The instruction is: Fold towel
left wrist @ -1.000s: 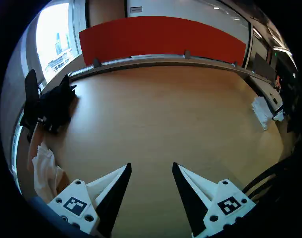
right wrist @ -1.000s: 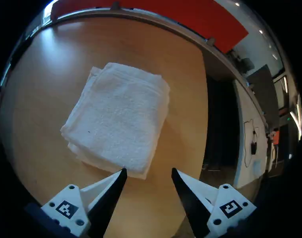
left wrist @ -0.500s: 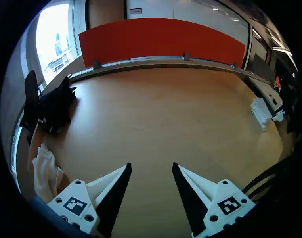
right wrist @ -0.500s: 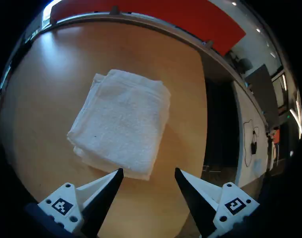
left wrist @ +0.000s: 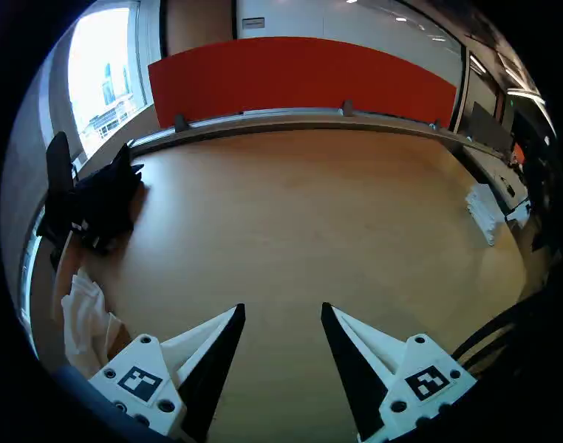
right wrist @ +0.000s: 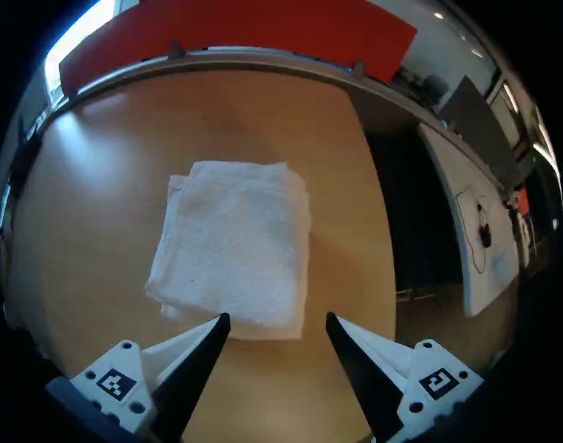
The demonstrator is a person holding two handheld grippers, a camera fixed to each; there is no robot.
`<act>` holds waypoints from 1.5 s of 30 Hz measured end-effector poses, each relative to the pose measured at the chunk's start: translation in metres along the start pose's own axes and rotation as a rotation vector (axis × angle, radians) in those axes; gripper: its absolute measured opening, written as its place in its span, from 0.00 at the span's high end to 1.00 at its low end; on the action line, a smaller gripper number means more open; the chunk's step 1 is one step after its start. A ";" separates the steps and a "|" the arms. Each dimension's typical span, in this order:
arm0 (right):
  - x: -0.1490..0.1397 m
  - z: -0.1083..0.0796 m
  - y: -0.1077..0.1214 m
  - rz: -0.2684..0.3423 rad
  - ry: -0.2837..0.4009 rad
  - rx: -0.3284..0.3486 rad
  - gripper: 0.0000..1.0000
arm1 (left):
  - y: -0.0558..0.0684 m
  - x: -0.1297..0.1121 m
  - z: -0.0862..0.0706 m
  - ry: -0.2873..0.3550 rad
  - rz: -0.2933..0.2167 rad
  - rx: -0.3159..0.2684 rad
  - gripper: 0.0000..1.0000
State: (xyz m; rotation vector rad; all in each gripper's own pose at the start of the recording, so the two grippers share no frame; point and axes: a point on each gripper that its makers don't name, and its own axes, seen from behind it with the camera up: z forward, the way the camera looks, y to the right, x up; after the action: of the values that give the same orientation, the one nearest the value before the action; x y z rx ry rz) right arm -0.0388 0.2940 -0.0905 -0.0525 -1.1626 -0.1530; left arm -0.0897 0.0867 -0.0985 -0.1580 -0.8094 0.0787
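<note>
The folded white towel (right wrist: 233,247) is lying flat on the wooden table (right wrist: 97,192), close to its right edge; the right gripper (right wrist: 276,332) is being held wide apart just short of the towel's near hem, gripping nothing; the left gripper (left wrist: 280,321) is being held equally wide over bare tabletop; possibly crumpled pale cloth (left wrist: 86,321) is lying at the left edge.

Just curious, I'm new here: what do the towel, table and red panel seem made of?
Towel: likely white terry cotton; nubbly pile, thick soft folded edges. Table: light wood or wood-look laminate, I cannot tell which; faint grain, smooth satin sheen. Red panel: matte, even colour; perhaps fabric or painted board.
</note>
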 end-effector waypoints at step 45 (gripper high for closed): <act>0.085 -0.053 -0.025 0.317 0.564 -0.155 0.00 | -0.015 0.018 -0.012 0.061 -0.012 0.004 0.25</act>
State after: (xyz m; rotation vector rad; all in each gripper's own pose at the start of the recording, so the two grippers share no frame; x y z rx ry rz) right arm 0.0382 0.2546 -0.0347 -0.3095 -0.5665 0.0262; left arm -0.0685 0.0729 -0.0916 -0.1513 -0.7495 0.0644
